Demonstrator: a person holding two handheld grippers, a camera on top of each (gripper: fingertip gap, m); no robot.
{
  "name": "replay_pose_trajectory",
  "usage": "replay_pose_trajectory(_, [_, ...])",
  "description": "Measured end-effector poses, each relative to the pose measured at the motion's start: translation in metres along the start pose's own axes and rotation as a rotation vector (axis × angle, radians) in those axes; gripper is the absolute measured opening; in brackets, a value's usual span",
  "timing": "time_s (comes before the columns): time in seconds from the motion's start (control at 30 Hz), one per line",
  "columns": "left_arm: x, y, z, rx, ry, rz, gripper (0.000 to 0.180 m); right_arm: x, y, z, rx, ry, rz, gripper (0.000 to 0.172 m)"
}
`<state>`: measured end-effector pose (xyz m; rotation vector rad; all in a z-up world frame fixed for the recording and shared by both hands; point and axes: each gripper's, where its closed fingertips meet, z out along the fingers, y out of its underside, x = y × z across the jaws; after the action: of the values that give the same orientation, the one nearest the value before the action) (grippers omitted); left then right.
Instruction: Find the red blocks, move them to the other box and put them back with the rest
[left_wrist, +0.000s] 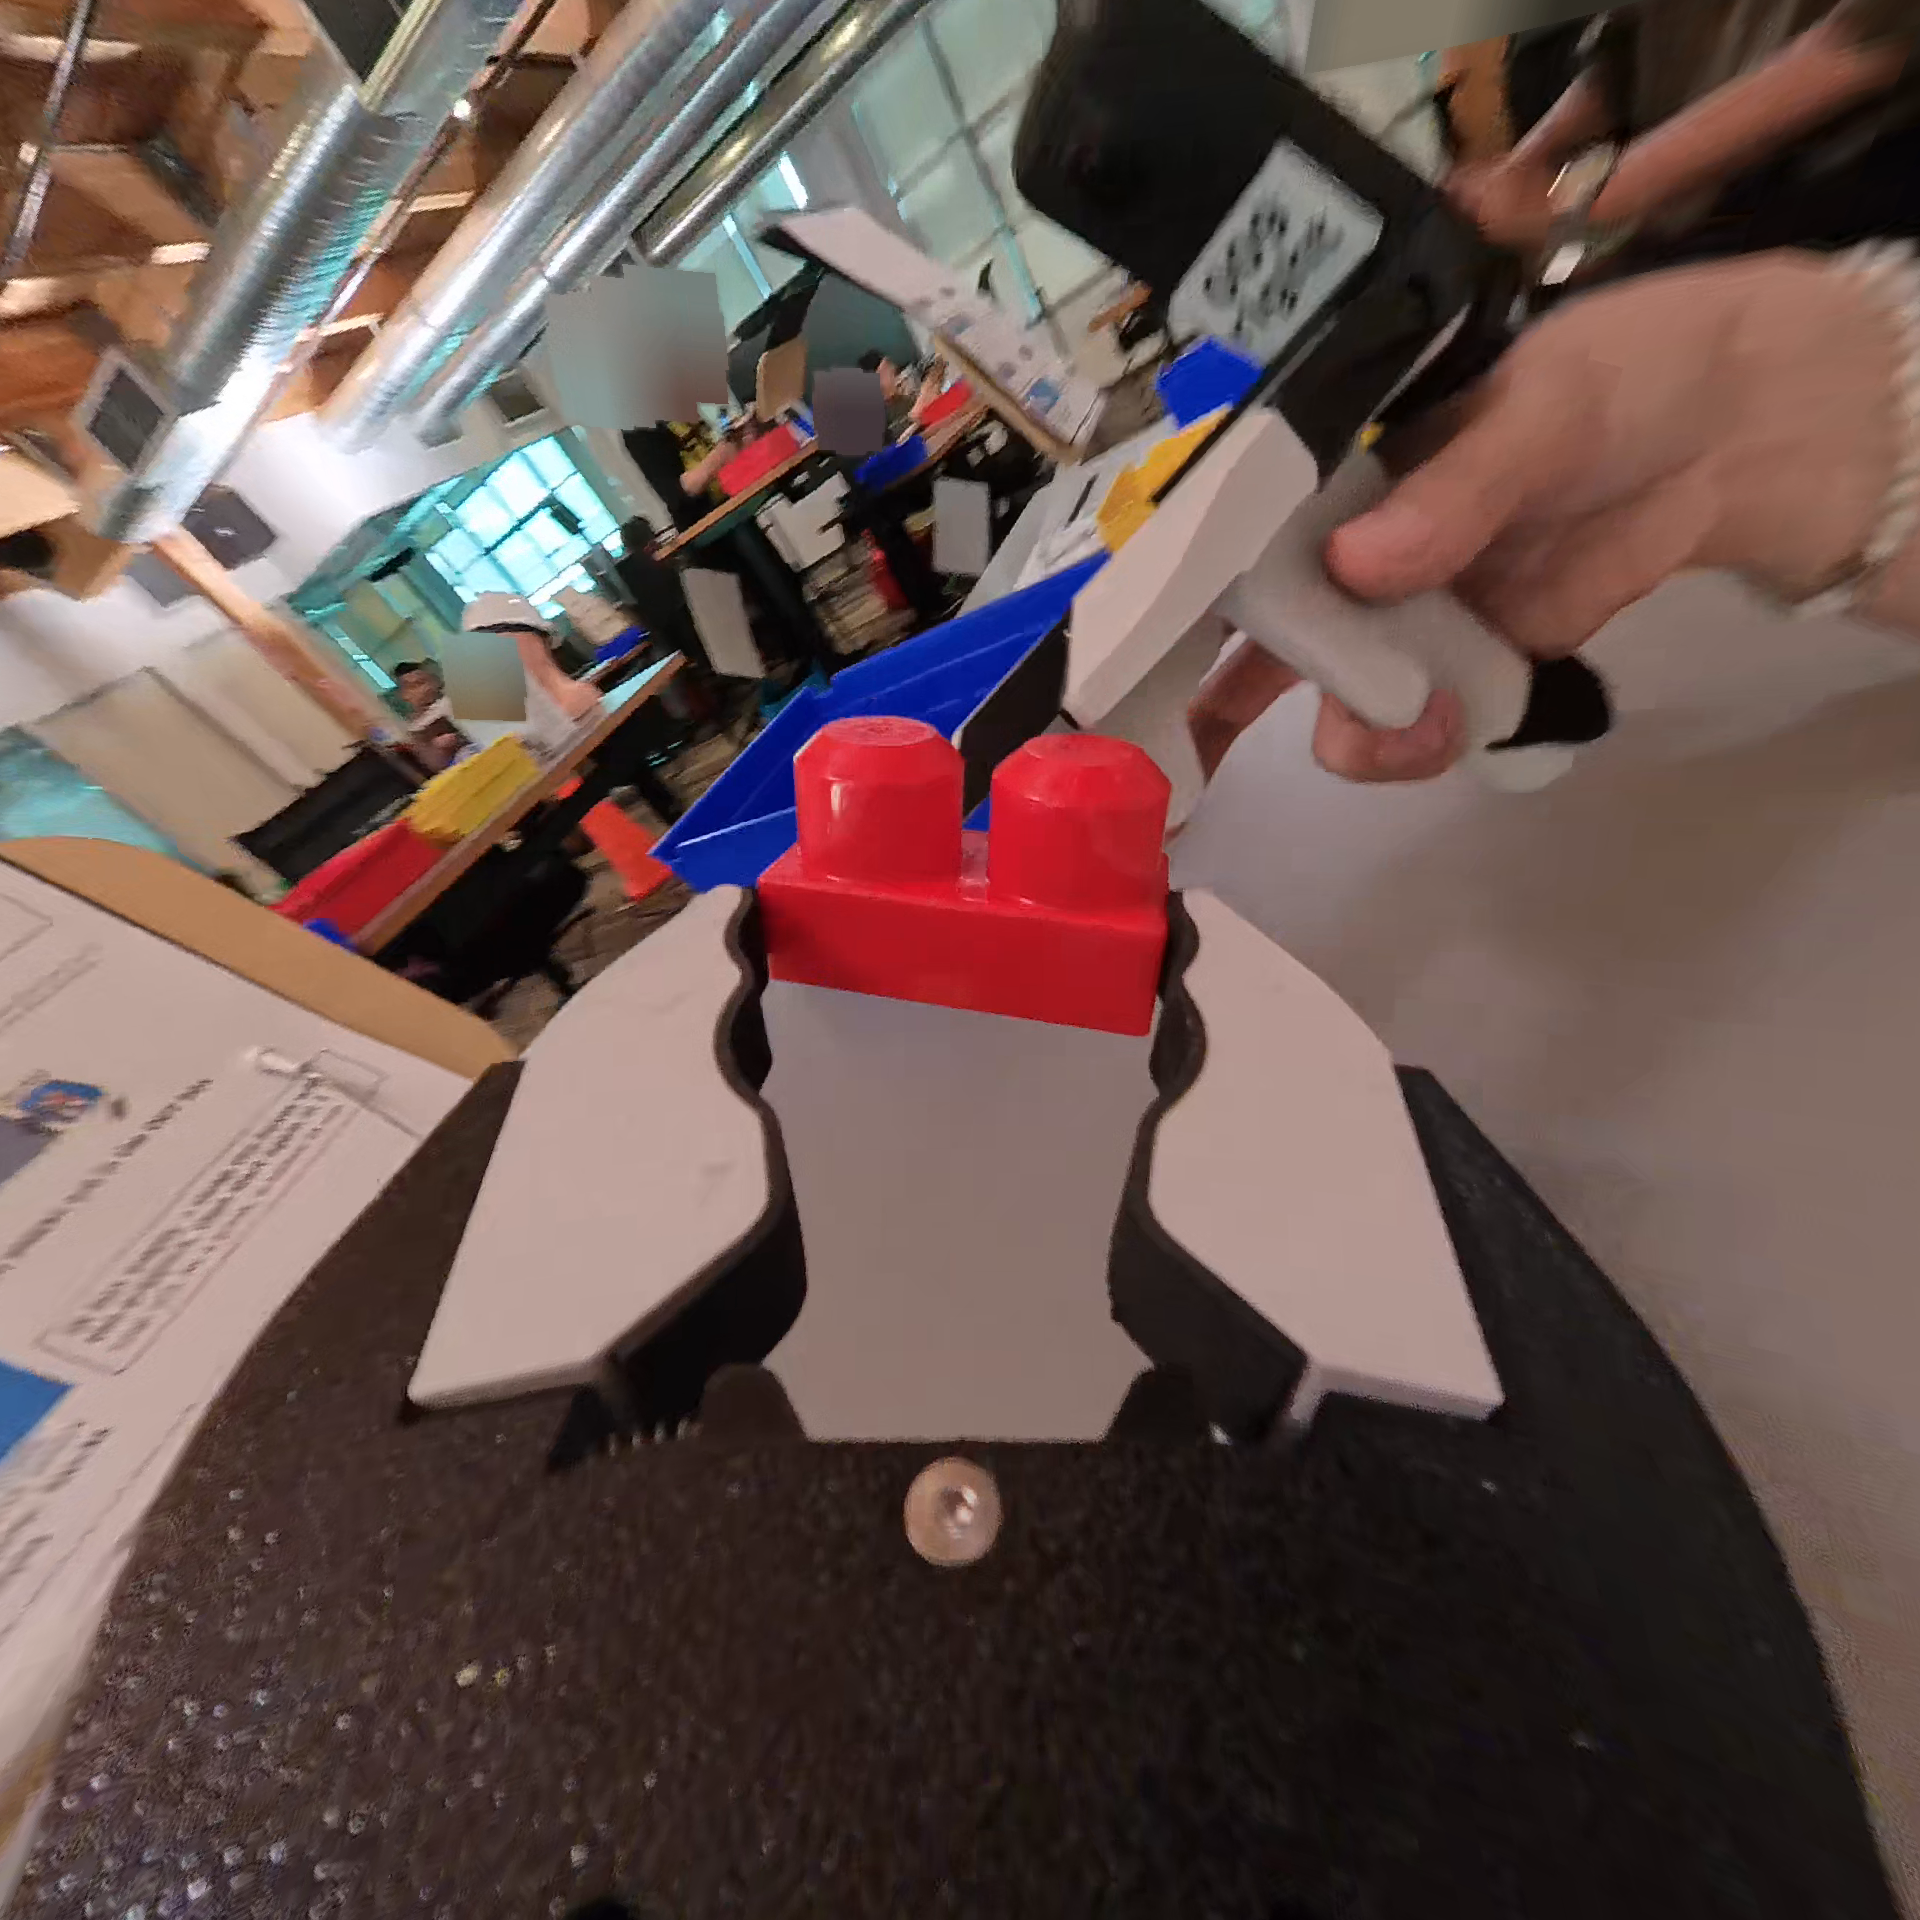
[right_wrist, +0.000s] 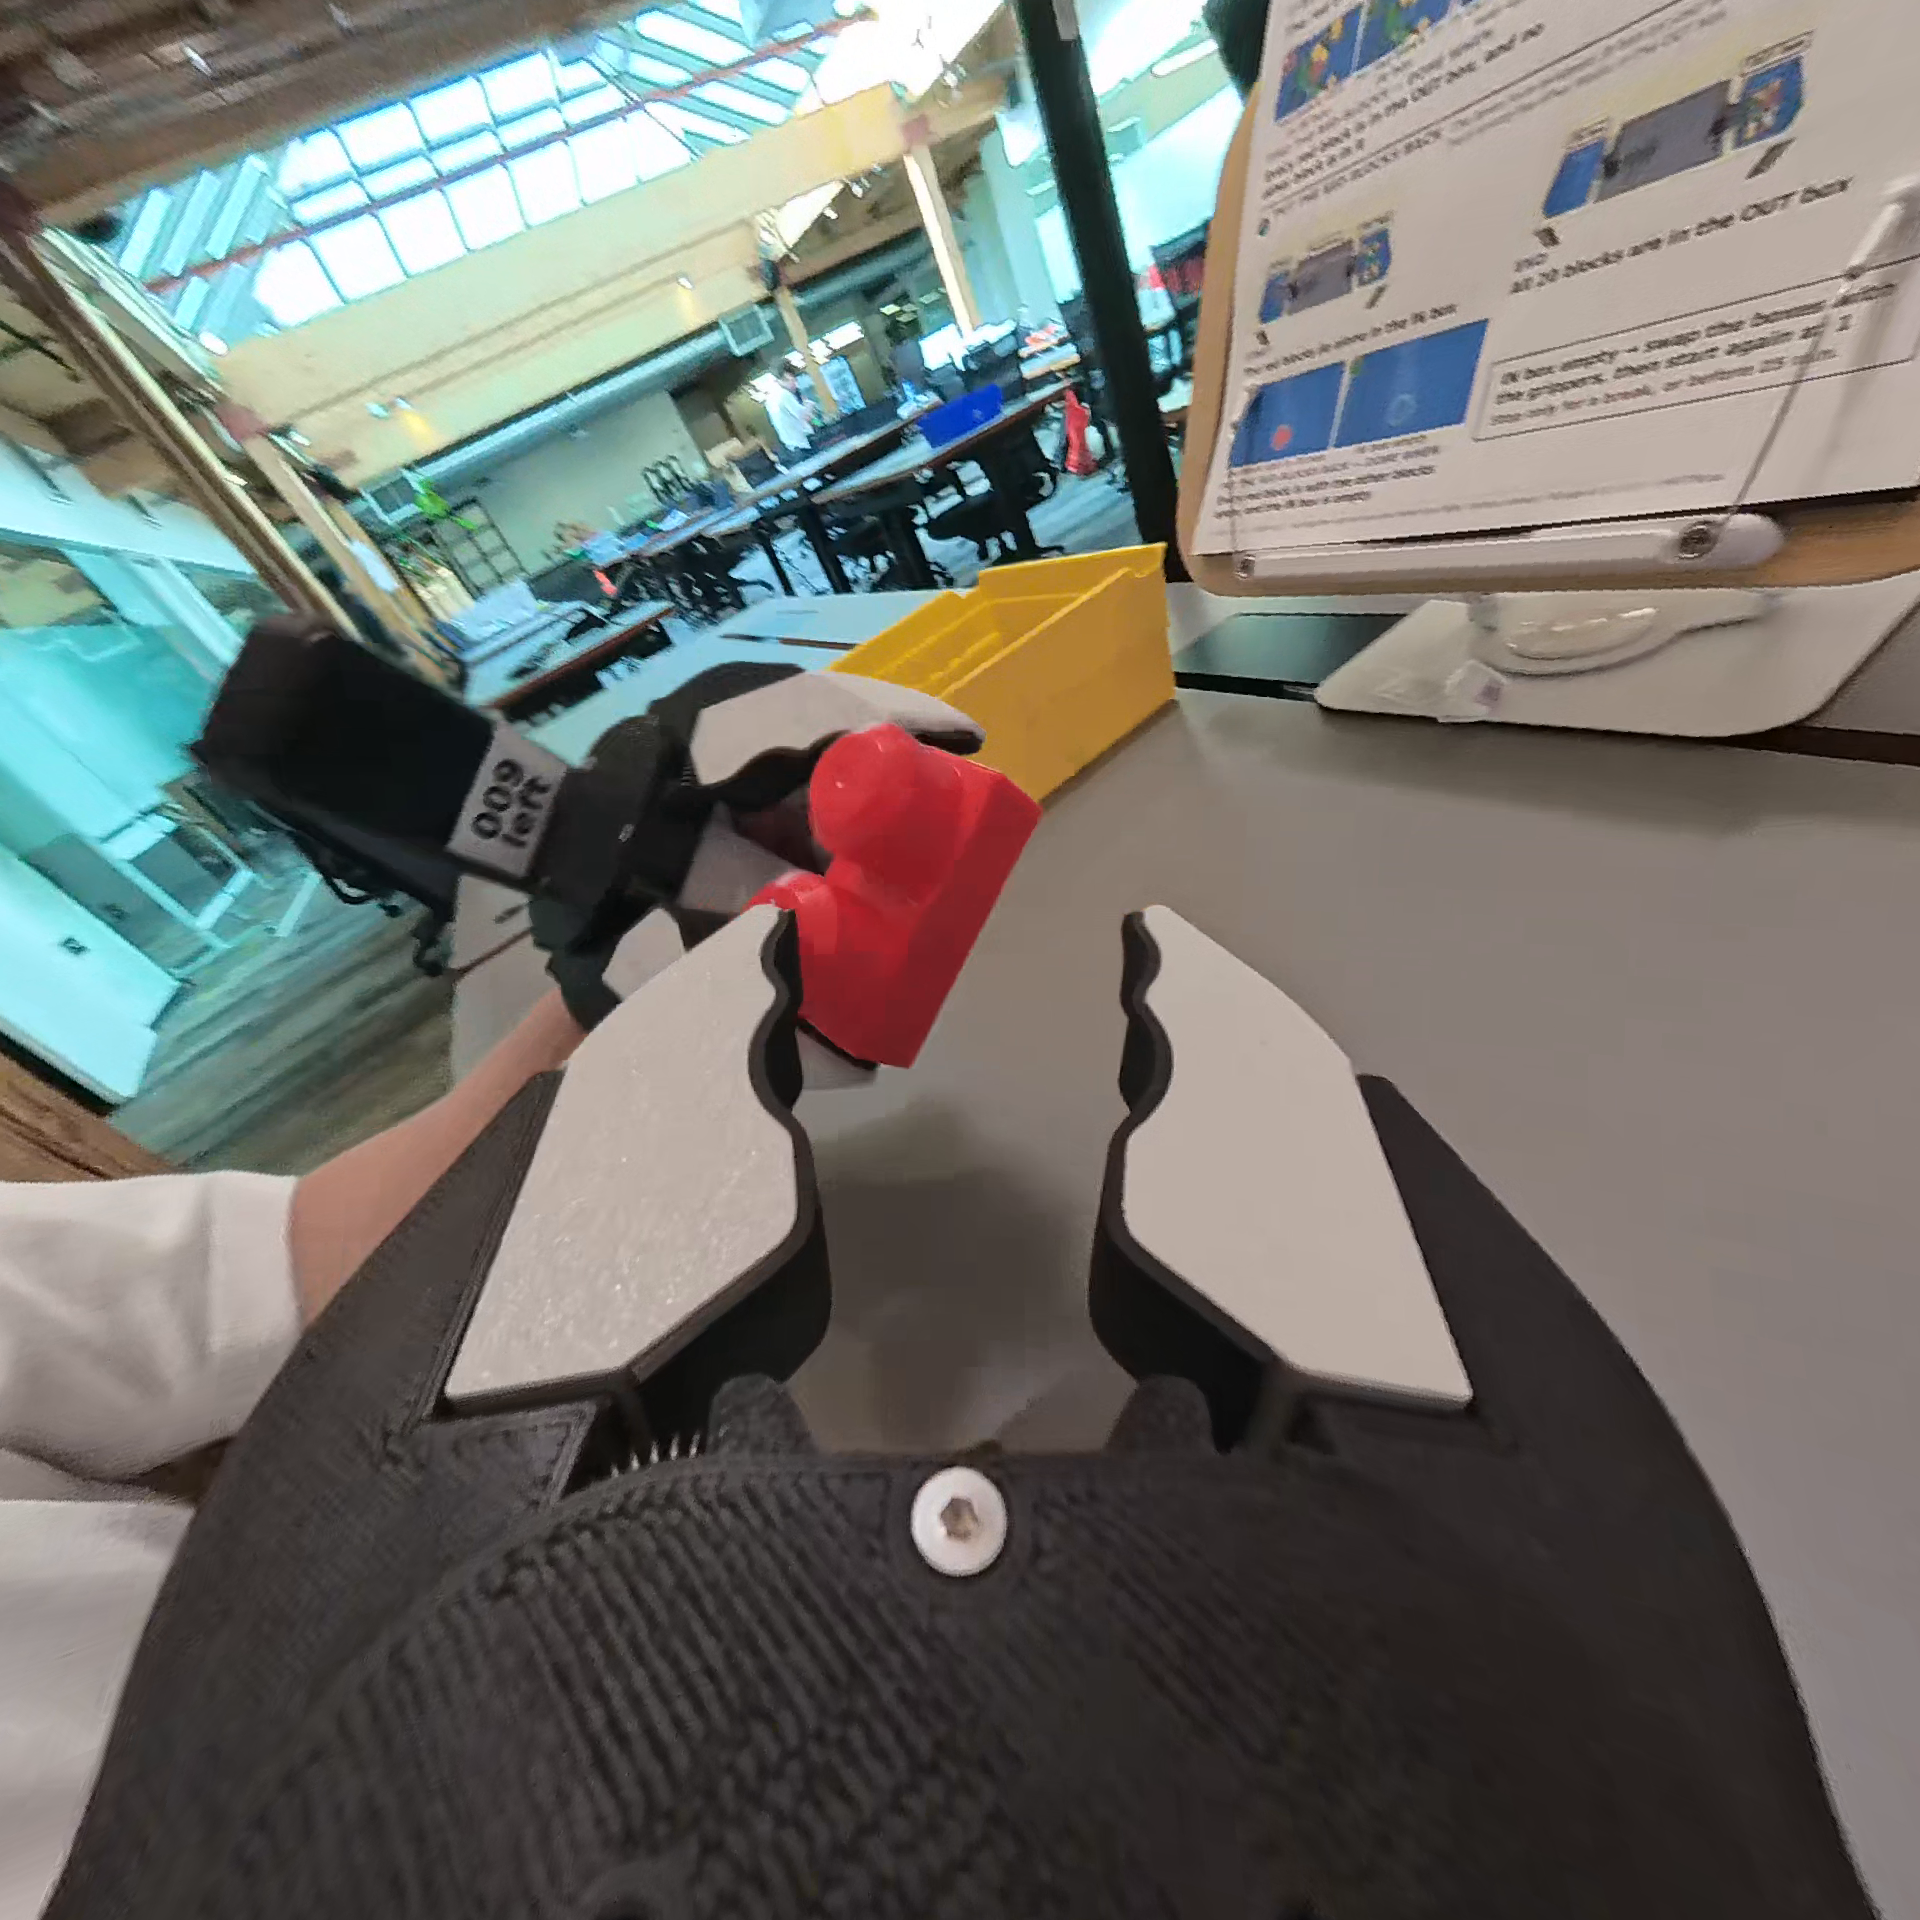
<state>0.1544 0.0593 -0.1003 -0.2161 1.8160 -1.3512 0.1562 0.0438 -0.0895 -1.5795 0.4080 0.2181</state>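
One red block (left_wrist: 961, 940) sits clamped in the left gripper's (left_wrist: 961, 935) jaws; right gripper (right_wrist: 956, 966) hovers near, jaws spread, bare.

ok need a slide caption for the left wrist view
Left hand-held gripper clamps a red two-stud block by its ends, a blue bin behind it.

Blue bin (left_wrist: 894, 675) mostly hidden behind red block (left_wrist: 961, 935), yellow bin's (right_wrist: 1049, 655) contents out of sight, instruction sheet (right_wrist: 1558, 260) cut by frame edge, background people blurred
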Motion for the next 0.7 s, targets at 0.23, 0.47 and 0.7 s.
replay_pose_trajectory(0.23, [0.005,0.008,0.029,-0.184,-0.266,0.445,0.072,0.019,0.014,0.003,-0.095,0.169,-0.148,0.057])
replay_pose_trajectory(0.47, [0.008,0.018,0.041,-0.287,-0.412,0.693,0.072,0.027,0.024,0.007,-0.15,0.221,-0.26,0.035])
replay_pose_trajectory(0.7, [0.011,0.025,0.044,-0.274,-0.433,0.679,0.072,0.035,0.032,0.006,-0.236,0.227,-0.241,0.035])
